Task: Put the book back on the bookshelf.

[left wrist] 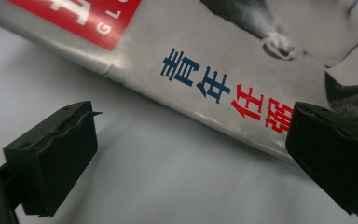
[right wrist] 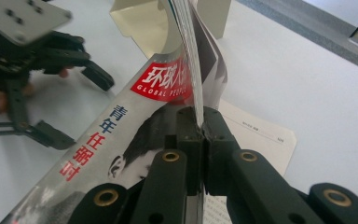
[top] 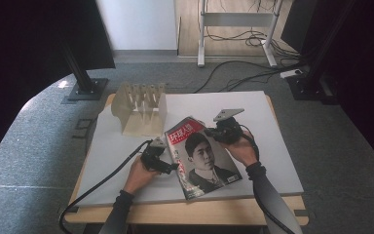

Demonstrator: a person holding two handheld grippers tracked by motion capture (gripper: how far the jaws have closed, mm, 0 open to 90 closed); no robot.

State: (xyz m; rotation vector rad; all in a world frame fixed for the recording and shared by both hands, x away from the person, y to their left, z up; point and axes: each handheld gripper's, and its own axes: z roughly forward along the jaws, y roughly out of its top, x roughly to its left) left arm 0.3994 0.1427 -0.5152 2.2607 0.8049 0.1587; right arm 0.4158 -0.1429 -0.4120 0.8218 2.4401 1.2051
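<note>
A magazine [top: 202, 156] with a red title block and a portrait on its cover lies at the table's front centre. My right gripper [right wrist: 200, 122] is shut on the magazine's [right wrist: 121, 135] cover and top pages, which rise bent above the jaws; it sits at the magazine's right edge [top: 226, 130]. My left gripper [top: 168, 165] is open at the magazine's left edge, its jaws spread wide to either side of the spine edge [left wrist: 186, 84]. The left gripper [right wrist: 74, 105] also appears beyond the cover in the right gripper view.
A cream wooden rack [top: 141, 109] with upright dividers stands at the table's back left. The white table top [top: 268, 146] has bare room to the right. A printed sheet [right wrist: 256, 135] lies under the lifted pages. Cables and stand legs [top: 233, 29] are on the floor behind.
</note>
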